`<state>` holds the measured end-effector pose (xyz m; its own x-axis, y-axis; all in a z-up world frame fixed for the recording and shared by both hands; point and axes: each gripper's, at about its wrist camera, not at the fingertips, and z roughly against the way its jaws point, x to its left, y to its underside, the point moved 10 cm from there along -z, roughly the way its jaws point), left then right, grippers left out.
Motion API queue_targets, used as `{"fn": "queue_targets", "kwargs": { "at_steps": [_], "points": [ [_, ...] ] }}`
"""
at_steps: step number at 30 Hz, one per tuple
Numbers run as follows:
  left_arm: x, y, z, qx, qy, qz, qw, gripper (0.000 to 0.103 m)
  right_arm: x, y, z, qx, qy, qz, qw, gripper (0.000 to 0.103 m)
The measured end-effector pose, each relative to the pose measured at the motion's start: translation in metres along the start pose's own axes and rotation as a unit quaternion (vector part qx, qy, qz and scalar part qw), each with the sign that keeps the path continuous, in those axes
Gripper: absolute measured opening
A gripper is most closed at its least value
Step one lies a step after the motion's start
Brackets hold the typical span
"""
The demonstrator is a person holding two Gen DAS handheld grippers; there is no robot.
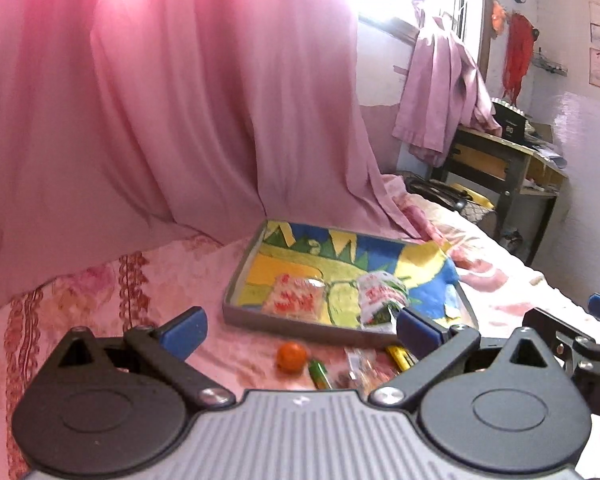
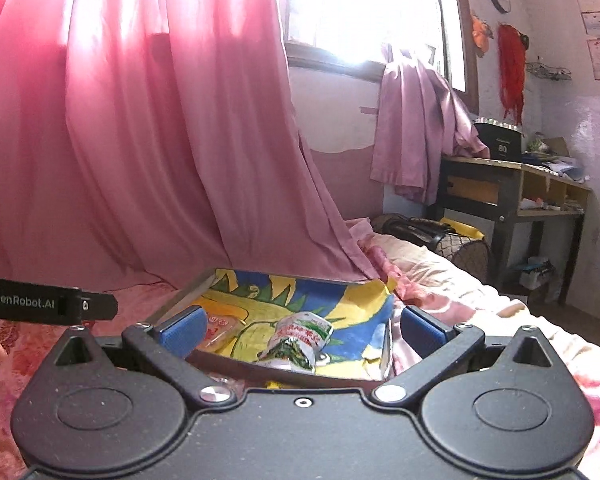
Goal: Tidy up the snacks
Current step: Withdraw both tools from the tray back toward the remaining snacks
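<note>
the snacks sit on the pink flowered bedspread [image 1: 228, 352] in front of you, in two groups. two are already in the shallow grey tray lined with a bright blue, yellow and green cloth [image 1: 236, 280]: a clear packet printed in red [image 1: 296, 298] towards its left, and beside it a crumpled white and green pouch [image 1: 380, 294], lying partly on its side. the rest lie loose on the bedspread just short of the tray's near rim: a small round orange fruit [image 1: 291, 356], a slim green wrapped stick [image 1: 319, 374] touching or nearly touching it, a clear crinkly packet [image 1: 360, 372] and a yellow wrapped piece [image 1: 400, 358] half hidden behind your right-hand pad.

expect the packets to be light, soft and slippery, and the film will likely buckle rather than resist. take them by a sealed edge or across the flat middle, and squeeze gently so the contents don't crush. the fruit looks firm but will probably roll, so close across its widest part. the green stick is narrow; grip it across its short width.

your left gripper [image 1: 300, 330] is spread wide and empty, its blue pads clear of everything, hanging above the loose items. your right gripper [image 2: 300, 330] is also spread wide with nothing between its pads, looking over the tray's near rim towards the white and green pouch, touching nothing.
</note>
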<state>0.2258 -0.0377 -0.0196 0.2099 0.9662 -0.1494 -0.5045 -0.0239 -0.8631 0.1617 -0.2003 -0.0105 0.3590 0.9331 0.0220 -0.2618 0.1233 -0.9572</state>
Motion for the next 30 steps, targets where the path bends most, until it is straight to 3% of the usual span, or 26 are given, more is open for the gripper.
{"fn": "queue_targets", "kwargs": {
  "at_steps": [15, 25, 30],
  "points": [
    [-0.006, 0.056, 0.047, 0.040, -0.004, -0.007, 0.9992, 0.103, -0.014, 0.041, 0.069, 0.050, 0.025, -0.040, 0.998, 0.103],
    [-0.008, 0.083, 0.058, 0.072, -0.022, -0.023, 0.9969, 0.103, -0.013, 0.057, 0.083, 0.086, 0.033, -0.047, 0.995, 0.102],
    [-0.007, 0.092, 0.060, 0.088, -0.031, -0.025, 0.9953, 0.103, -0.012, 0.072, 0.078, 0.131, 0.040, -0.048, 0.989, 0.102]
  ]
}}
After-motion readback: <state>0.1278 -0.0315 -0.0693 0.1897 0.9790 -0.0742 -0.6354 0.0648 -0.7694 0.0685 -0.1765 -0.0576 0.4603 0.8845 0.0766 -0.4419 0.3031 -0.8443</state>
